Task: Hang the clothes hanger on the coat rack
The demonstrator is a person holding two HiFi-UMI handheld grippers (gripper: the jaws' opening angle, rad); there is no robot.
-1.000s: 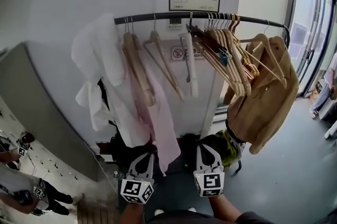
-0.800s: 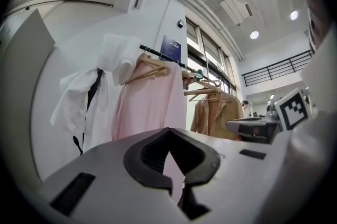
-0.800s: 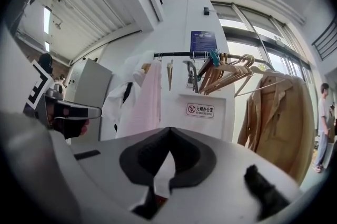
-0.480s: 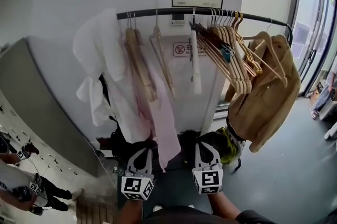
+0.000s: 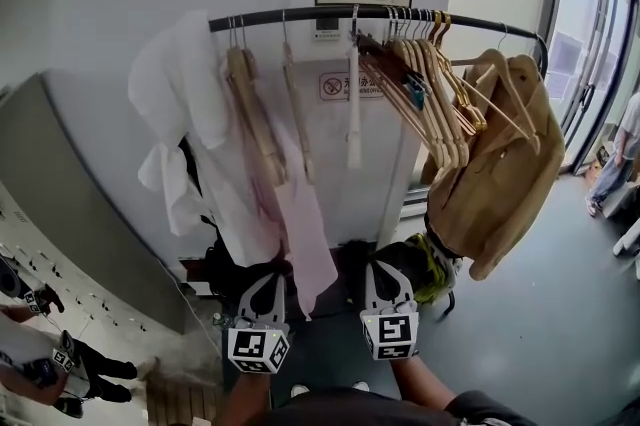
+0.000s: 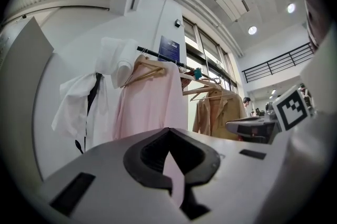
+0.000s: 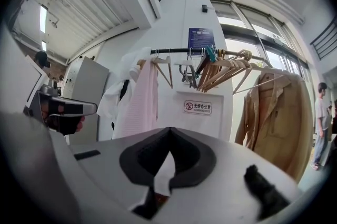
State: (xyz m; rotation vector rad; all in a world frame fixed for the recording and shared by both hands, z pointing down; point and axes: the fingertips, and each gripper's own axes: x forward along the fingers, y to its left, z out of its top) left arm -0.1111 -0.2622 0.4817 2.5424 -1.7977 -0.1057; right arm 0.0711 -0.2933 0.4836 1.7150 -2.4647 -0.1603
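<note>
While grippers sit low, near: left gripper (image 5: 268, 282) jaws together, empty; right gripper (image 5: 388, 272) same. Hangers (image 5: 430, 84) all hooked on rail (image 5: 300, 14), far; none held. Risk: reaching into crowded right bunch snags neighbours, dislodges jacket (image 5: 500, 174).

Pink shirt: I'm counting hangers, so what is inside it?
A wooden hanger shows at the pink shirt's shoulder, hooked on the rail. Cloth covers the rest, so a second hanger cannot be ruled out.

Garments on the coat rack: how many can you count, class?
3: a white garment at the coat rack's left end, a pink garment just right of it, a tan jacket at the right end. Others may be hidden.
</note>
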